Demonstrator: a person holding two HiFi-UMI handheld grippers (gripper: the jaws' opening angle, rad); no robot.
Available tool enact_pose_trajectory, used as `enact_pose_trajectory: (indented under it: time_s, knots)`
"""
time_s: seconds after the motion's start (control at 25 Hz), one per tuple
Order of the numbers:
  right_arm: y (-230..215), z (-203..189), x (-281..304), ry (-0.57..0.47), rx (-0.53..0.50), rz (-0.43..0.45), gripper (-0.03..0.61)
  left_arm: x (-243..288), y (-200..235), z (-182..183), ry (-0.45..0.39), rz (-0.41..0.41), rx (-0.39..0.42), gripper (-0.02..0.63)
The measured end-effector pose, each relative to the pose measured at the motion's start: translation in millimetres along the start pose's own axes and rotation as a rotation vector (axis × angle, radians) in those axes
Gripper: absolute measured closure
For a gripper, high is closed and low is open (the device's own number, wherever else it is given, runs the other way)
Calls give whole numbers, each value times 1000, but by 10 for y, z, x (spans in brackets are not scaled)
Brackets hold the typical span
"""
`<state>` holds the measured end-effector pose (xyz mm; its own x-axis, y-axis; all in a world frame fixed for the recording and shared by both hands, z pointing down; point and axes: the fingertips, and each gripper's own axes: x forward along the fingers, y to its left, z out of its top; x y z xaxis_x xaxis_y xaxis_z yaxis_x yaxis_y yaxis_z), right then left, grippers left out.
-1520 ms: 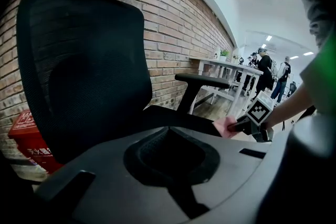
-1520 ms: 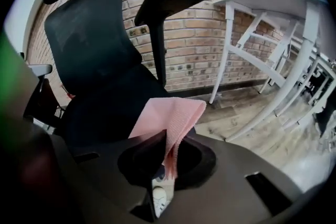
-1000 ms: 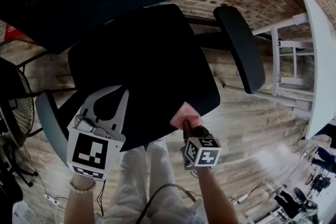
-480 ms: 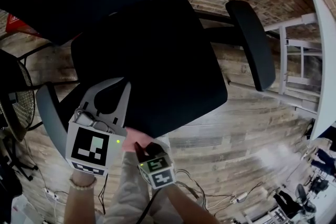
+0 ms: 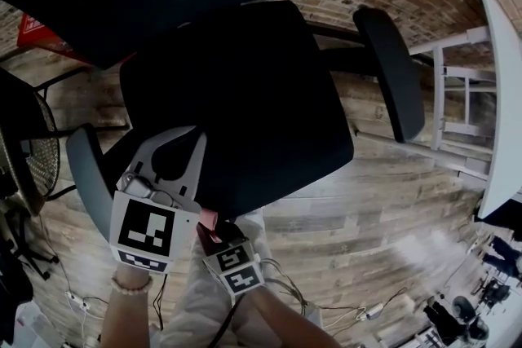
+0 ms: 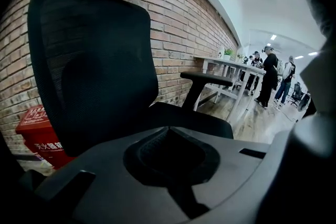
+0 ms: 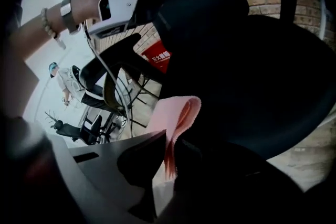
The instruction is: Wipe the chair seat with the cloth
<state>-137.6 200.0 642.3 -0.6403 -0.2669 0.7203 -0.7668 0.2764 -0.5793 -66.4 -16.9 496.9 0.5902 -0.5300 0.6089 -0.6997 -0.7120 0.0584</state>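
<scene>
The right hand-held gripper (image 5: 214, 231) is clamped tight on a folded pink cloth (image 5: 209, 218). The fold pokes out from between its jaws, right at the front edge of the black chair seat (image 5: 253, 102). Just beside it, the left hand-held gripper (image 5: 175, 144) hangs over the seat's front-left corner, its jaws closed tip to tip with nothing between them.
</scene>
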Motion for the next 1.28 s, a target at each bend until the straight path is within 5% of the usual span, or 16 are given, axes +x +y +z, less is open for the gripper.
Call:
enact_pose_trajectory:
  time_s: [0.16,0.36,0.72,1.16,1.28]
  knots:
    - [-237,399,-467,-90,-7,-105,528,-226,-16,271,-8,-7,-12,595]
    - [-474,1224,-1334,-273,-18,-234,528,-551,-241,751,-5,-63,71,595]
    - [14,2708,-2812,-560,-210,-294,528,-1376,-378,2222,-182,-56,197,595]
    - [590,3281,-4404,-764,-381,-406,528,-2356,-515,3100,-351,-6,152,595]
    - [670,3326,-4646,-819,-370,-408,528,-2505,-565,3185,-361,-10,195,595]
